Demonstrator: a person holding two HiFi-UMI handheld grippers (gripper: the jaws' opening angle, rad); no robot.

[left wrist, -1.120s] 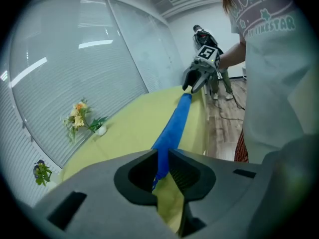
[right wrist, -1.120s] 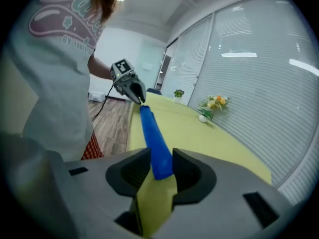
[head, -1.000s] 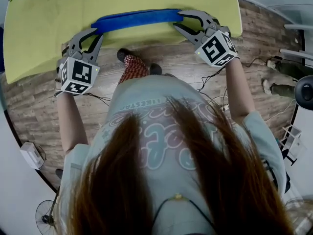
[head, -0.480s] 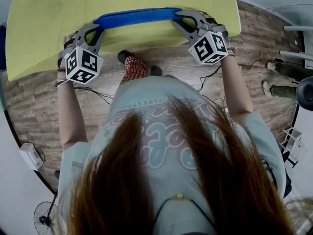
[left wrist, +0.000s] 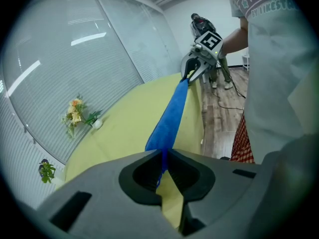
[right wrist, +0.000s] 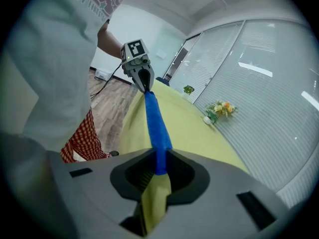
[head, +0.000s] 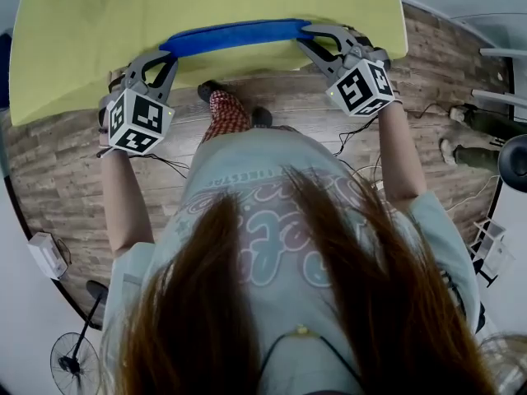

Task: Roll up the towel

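A blue towel (head: pixel 235 34), gathered into a long narrow strip, lies along the near edge of the yellow-green table (head: pixel 82 48). My left gripper (head: pixel 167 54) holds the strip's left end. The left gripper view has the blue cloth (left wrist: pixel 169 116) running straight into the pinch (left wrist: pixel 162 157); those jaws are closing on it. At the strip's right end sits my right gripper (head: pixel 303 36). Its jaws (right wrist: pixel 159 159) are also closing, with the towel (right wrist: pixel 157 126) pressed between the pads. The strip is stretched between the two grippers.
A small vase of flowers (left wrist: pixel 79 113) and a little green plant (left wrist: pixel 47 169) stand at the table's far side by the glass wall. Cables (head: pixel 354 138), a fan (head: pixel 78 360) and a chair base lie on the wooden floor around the person.
The right gripper's jaws have narrowed onto the towel's right end. The left gripper shifted slightly up the picture and back, and the strip stays stretched along the table edge.
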